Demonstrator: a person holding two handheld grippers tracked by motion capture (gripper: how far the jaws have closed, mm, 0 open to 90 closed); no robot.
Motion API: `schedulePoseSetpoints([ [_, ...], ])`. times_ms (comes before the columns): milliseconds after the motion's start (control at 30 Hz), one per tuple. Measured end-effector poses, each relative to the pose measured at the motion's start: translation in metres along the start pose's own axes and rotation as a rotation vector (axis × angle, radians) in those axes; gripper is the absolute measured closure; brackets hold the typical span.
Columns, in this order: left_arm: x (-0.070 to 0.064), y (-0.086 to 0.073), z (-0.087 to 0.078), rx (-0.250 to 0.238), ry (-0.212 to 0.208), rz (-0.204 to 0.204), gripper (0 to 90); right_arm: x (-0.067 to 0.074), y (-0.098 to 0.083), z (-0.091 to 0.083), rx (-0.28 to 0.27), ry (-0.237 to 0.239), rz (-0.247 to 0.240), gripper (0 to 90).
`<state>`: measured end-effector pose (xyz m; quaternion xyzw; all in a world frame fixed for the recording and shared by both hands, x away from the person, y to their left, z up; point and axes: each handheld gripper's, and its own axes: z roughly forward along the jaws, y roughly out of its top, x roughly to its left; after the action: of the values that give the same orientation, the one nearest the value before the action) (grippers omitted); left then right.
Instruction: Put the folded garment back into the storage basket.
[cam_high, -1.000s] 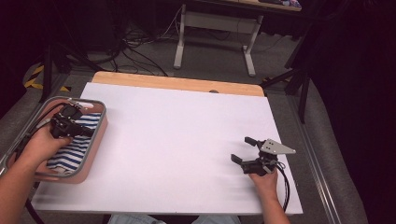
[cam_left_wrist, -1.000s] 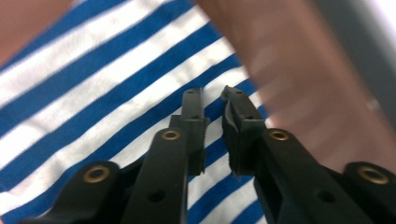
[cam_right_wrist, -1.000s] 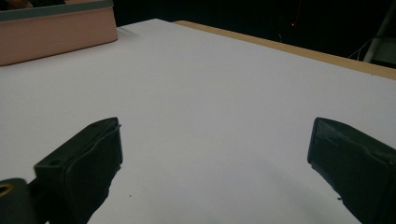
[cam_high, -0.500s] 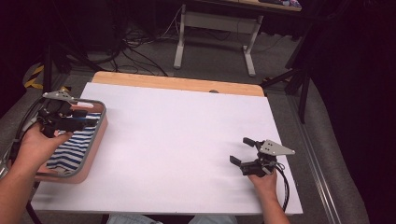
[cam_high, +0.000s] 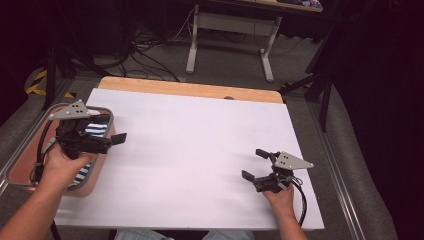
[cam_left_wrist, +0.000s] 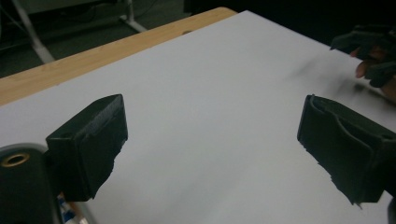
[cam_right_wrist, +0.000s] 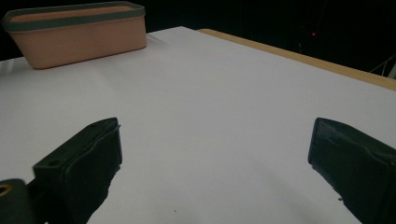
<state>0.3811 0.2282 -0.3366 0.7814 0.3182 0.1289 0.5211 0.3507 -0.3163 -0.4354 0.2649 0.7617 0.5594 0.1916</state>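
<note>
One basket, one striped cloth and two grippers made up the count on your table at this inspection. A second earlier your left gripper was down inside the basket with its jaws closed at the cloth; half a second later it had lifted toward the basket's far rim. At the moment inspected it stood above the basket's inner wall, pointing across the white tabletop, and its jaws had just been opening. The left gripper view showed both pads spread wide with nothing between them.

You had therefore released the cloth. It lay in the basket at the table's left edge, blue and white stripes visible beside and below your left hand. How neatly it had settled I could not judge, as the hand and gripper covered most of it. By my reading, the placing step was complete and the left hand was clear of the load.

Your right gripper rested near the table's front right corner in the same spot as in both earlier pictures, jaws apart and empty.
</note>
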Motion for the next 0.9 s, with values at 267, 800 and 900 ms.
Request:
schedulePoseSetpoints([
  [267,-0.023,-0.014,0.02,-0.1,-0.075,0.014,6.5,0.013,0.004,-0.001,-0.002,0.033,-0.013,3.2],
  [800,-0.045,-0.054,0.063,-0.164,-0.152,0.026,3.9,0.028,0.002,-0.001,0.017,0.073,-0.03,2.5],
  [900,-0.048,-0.062,0.07,-0.167,-0.159,0.032,3.6,0.03,0.002,0.001,0.02,0.076,-0.033,2.2],
])
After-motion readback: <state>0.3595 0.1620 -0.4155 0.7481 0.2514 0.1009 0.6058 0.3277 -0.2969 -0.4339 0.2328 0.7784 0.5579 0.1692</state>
